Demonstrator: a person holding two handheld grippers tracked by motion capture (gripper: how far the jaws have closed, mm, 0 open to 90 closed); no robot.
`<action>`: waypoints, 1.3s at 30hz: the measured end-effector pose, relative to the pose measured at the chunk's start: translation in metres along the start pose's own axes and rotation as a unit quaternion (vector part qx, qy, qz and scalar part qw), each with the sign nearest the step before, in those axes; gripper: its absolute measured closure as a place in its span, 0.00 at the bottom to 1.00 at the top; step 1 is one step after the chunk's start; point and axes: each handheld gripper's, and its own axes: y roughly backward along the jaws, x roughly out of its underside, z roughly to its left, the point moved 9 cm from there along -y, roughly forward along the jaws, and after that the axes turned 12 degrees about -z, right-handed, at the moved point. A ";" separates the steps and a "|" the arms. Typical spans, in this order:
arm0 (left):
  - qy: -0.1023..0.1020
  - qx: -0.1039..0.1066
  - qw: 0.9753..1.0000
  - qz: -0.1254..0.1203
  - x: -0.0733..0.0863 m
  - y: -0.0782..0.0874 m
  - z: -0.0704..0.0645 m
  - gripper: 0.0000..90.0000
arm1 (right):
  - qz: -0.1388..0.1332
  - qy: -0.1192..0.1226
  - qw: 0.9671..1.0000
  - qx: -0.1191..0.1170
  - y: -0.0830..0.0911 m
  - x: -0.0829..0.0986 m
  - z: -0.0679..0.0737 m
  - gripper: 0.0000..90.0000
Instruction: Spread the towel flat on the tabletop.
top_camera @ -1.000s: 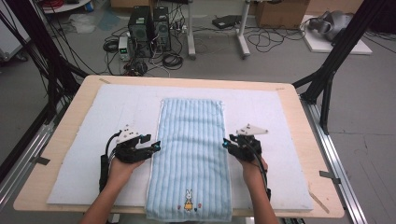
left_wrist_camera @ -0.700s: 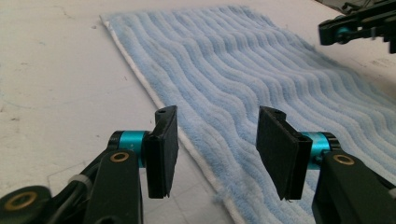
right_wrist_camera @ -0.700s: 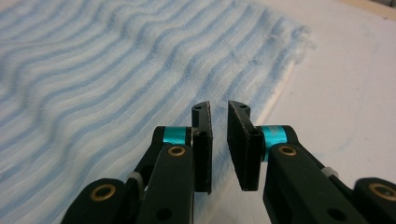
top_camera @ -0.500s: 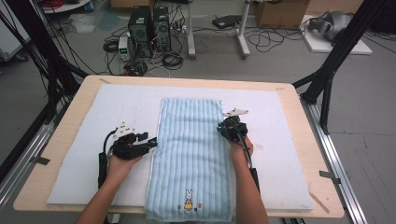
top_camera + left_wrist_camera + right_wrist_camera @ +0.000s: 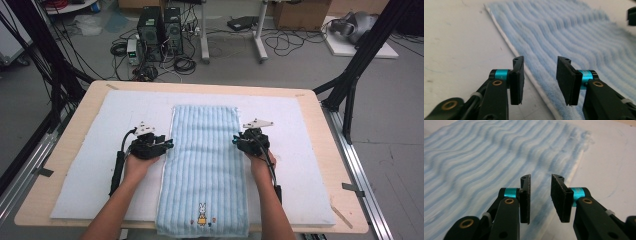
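High view sets the blue striped towel (image 5: 202, 170) lengthwise down the middle of the white mat (image 5: 90, 150), its near end with the small rabbit print (image 5: 202, 214) hanging just over the table (image 5: 65, 97) edge toward the person; the left gripper (image 5: 167, 145) sits at the towel's left long edge and the right gripper (image 5: 236, 142) at its right long edge, roughly level with each other about midway along the towel; both have their jaws parted with nothing between them. The work looks like pinching the two long edges to fold or lift the towel, and the risk, as I judge it, lies in an uneven bite: the left gripper view has the left gripper (image 5: 540, 75) straddling the towel's white hem (image 5: 506, 42), so closing there should catch it, whereas the right gripper view has the right gripper (image 5: 540, 195) over the pile just inside the towel's edge (that part is blurred), so it may pinch only the top of the pile, or slip off, and drag the towel askew. The gripper views give the jaw gap and the hem; the high view alone gives the towel's whole lie and both hands at once.
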 end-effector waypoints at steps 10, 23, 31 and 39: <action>-0.052 -0.048 0.997 0.036 0.005 -0.008 0.003 0.70 | 0.032 0.013 0.999 0.014 0.011 0.025 0.004 0.74; 0.027 -0.002 0.998 -0.054 -0.022 0.014 0.004 0.40 | -0.035 -0.020 0.999 0.012 0.067 0.022 -0.008 0.47; 0.041 0.046 0.995 -0.074 -0.034 0.030 -0.018 0.21 | -0.058 -0.023 0.998 0.003 0.097 0.025 -0.006 0.19; 0.020 0.063 0.991 -0.114 -0.048 0.046 -0.026 0.22 | -0.066 -0.008 0.998 -0.001 0.111 0.023 -0.011 0.13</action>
